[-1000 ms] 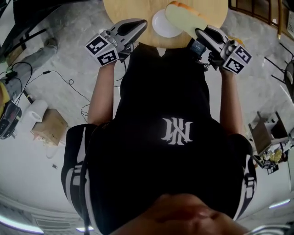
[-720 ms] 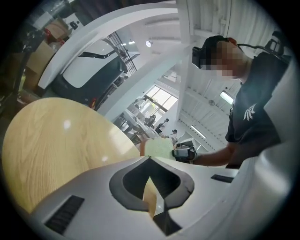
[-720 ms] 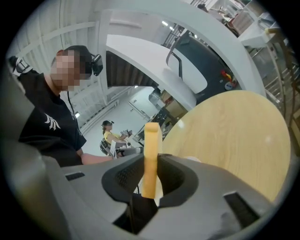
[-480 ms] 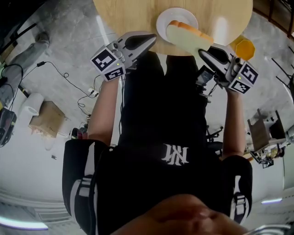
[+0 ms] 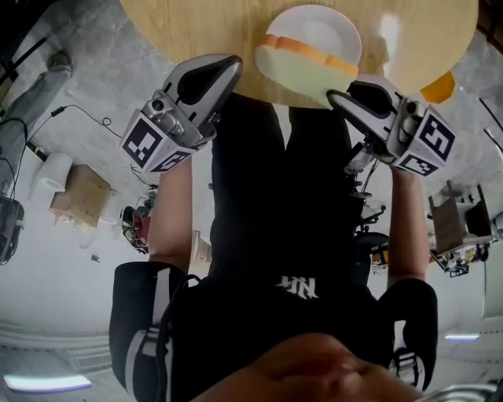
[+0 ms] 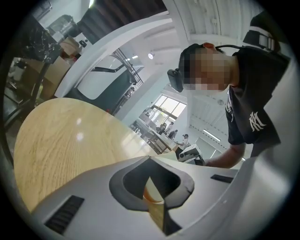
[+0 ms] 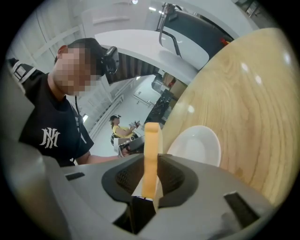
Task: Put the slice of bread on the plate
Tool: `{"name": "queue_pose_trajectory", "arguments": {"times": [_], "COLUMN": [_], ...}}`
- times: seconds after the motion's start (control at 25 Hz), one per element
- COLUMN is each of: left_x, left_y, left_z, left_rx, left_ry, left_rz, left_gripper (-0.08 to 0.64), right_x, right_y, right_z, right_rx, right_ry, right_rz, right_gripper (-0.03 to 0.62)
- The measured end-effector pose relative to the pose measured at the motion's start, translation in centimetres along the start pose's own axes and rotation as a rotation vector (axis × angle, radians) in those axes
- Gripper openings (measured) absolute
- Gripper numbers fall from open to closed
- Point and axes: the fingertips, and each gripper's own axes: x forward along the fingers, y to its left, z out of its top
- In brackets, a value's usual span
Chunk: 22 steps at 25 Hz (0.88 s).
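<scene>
A pale slice of bread [image 5: 302, 67] with an orange-brown crust hangs over the near rim of the white plate [image 5: 334, 23]. My right gripper [image 5: 334, 98] is shut on its near end. In the right gripper view the slice [image 7: 151, 154] stands edge-on between the jaws of that gripper [image 7: 149, 190], with the plate [image 7: 197, 145] just beyond on the round wooden table [image 7: 248, 103]. My left gripper [image 5: 228, 67] hovers at the table's edge, left of the plate. Its jaws look shut with nothing held. In the left gripper view that gripper [image 6: 154, 201] shows only the tabletop [image 6: 65, 140] ahead.
An orange cup [image 5: 440, 86] stands at the table's right edge. On the floor lie a cardboard box [image 5: 78, 208], a white paper roll [image 5: 51, 177] and cables at the left. A chair with clutter [image 5: 456, 228] stands at the right.
Both grippers have come down and closer to the table. The bread slice has moved with the right gripper from beside the plate to over its near rim.
</scene>
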Motion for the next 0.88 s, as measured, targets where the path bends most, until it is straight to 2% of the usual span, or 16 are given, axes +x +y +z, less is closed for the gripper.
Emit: {"name": "queue_pose_trajectory", "arguments": {"times": [0.28,0.64,0.88], "left_x": [-0.2,0.5,0.6], "left_y": [-0.8,-1.1,-1.1], "left_z": [-0.2,-0.2,-0.1], "left_rx": [-0.030,-0.017,-0.026], "left_ry": [-0.035,-0.038,-0.027], "left_rz": [-0.015,-0.050,-0.073], "left_gripper": [0.012,0.012,0.012], "right_x": [-0.5,-1.1,-1.4], "right_y": [-1.2,-3.3,-4.5], "right_z": [0.4,0.1,1.6], "right_rx": [0.029,0.045,-0.045], "right_ry": [0.001,0.024,0.006], "right_rz": [-0.072,-0.283,-0.439], "right_gripper": [0.086,0.116,0.126]}}
